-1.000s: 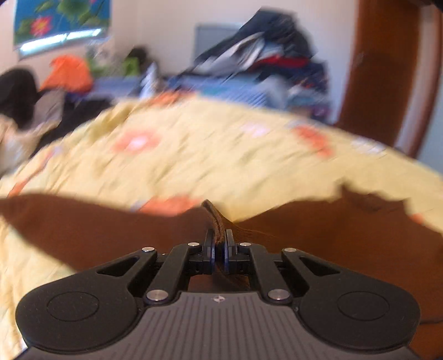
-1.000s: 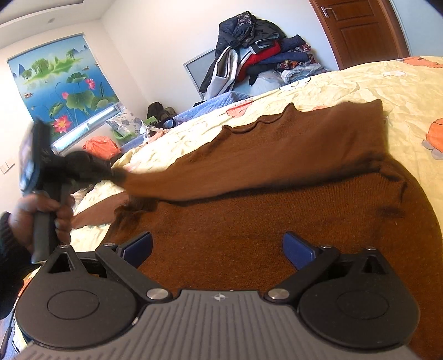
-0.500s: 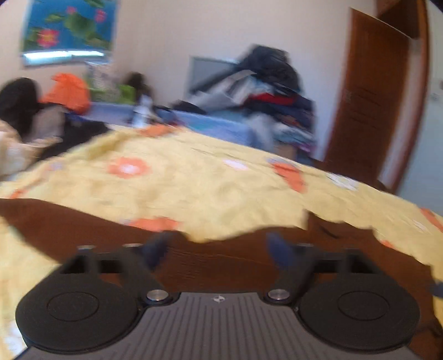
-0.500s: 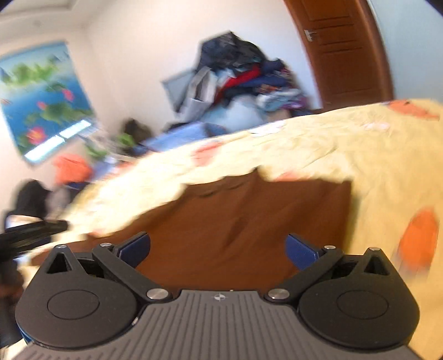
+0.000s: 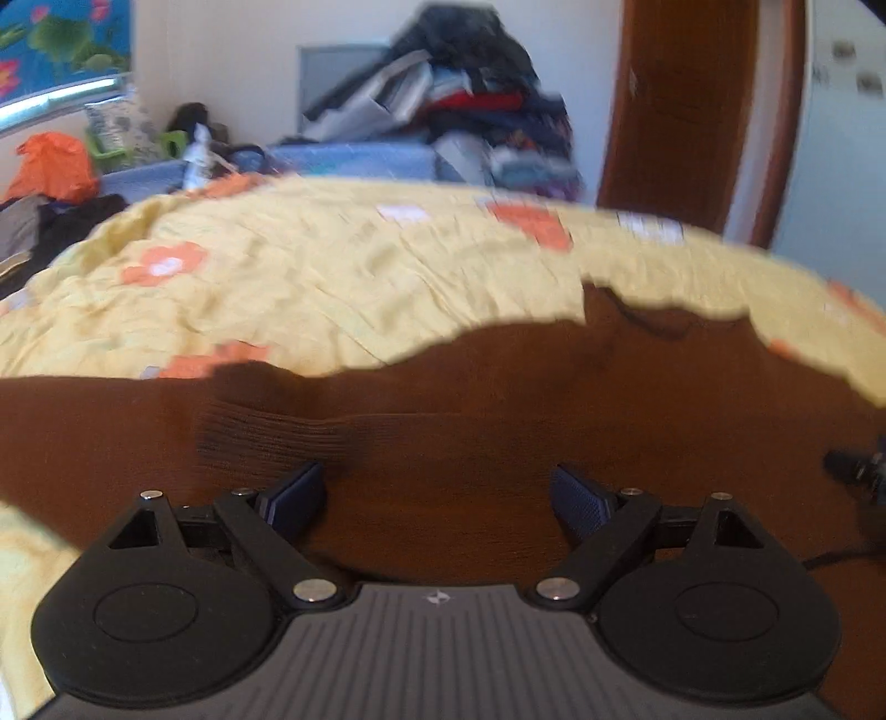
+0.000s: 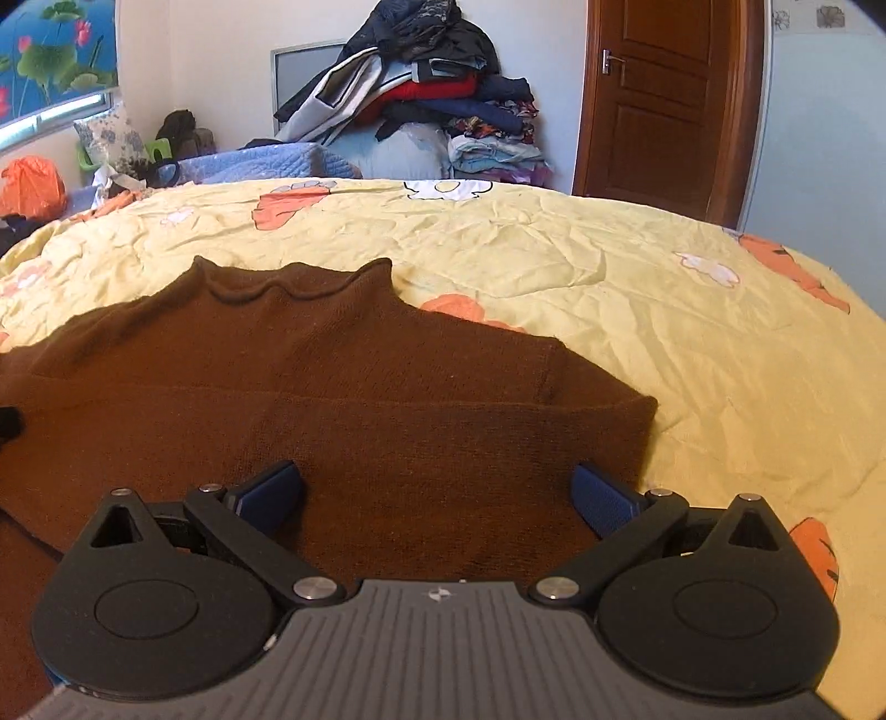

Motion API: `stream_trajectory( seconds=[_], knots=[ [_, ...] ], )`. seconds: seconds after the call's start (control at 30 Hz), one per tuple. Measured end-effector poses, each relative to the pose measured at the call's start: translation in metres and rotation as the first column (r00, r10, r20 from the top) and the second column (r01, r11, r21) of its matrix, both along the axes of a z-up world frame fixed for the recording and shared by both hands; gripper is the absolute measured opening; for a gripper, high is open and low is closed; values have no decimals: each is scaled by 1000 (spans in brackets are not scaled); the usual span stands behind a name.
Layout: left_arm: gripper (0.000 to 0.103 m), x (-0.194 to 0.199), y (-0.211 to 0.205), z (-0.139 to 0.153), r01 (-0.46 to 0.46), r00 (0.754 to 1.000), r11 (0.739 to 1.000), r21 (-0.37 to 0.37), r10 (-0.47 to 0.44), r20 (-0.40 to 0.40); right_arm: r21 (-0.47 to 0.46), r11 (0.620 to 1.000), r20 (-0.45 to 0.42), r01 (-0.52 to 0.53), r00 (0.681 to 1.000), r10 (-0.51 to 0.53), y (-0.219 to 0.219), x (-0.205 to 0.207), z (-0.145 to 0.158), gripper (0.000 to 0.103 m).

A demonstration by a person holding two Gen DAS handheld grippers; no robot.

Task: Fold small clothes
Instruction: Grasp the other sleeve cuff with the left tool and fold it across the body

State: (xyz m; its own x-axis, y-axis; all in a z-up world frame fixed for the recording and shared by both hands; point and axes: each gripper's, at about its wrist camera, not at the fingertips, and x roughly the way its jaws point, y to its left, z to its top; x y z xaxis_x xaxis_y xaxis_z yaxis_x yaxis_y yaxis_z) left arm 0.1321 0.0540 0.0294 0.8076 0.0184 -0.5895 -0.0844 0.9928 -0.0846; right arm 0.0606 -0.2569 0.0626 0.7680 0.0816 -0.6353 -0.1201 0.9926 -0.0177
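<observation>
Lying flat across the yellow quilted bedspread with orange and white flower patches (image 6: 554,266) is a dark brown knitted sweater (image 6: 387,387), its rolled neckline pointing toward the far side of the bed in the right wrist view. One sleeve is folded across the body, and its ribbed cuff (image 5: 266,437) shows in the left wrist view just ahead of the left claw (image 5: 437,493). That claw hovers low over the brown knit with its blue-padded fingers (image 5: 293,493) spread wide, nothing between them. The right claw (image 6: 437,498) is likewise spread wide above the lower part of the sweater, near the garment's right edge, its blue pads (image 6: 603,498) holding nothing; whether either claw touches the cloth I cannot tell. The left wrist view is blurred toward its edges. Beyond the bed stands a tall heap of mixed dark, red and grey clothes (image 6: 421,83) against the white wall, with a brown wooden panelled door (image 6: 659,105) to its right. An orange plastic bag (image 6: 27,183) sits at the far left, below a blue poster of lotus flowers (image 6: 50,50)
</observation>
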Motion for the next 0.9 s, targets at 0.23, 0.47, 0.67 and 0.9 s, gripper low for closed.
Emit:
stream_trajectory(
  seconds=[0.23, 0.47, 0.67, 0.9],
  knots=[
    [91, -66, 159, 23, -328, 931, 902, -280, 359, 67, 12, 1000, 9, -3, 1000, 3, -1, -3, 4, 103],
    [89, -98, 350, -17, -594, 677, 372, -713, 710, -194, 9, 1000, 13, 2, 1000, -2, 0, -4, 4, 103],
    [72, -76, 370, -15, -604, 692, 434, -669, 702, -169, 5, 1000, 13, 4, 1000, -5, 1, -3, 3, 103],
    [27, -65, 367, -20, -594, 732, 492, -636, 659, -173, 5, 1000, 13, 4, 1000, -4, 1, -3, 3, 103]
  ],
)
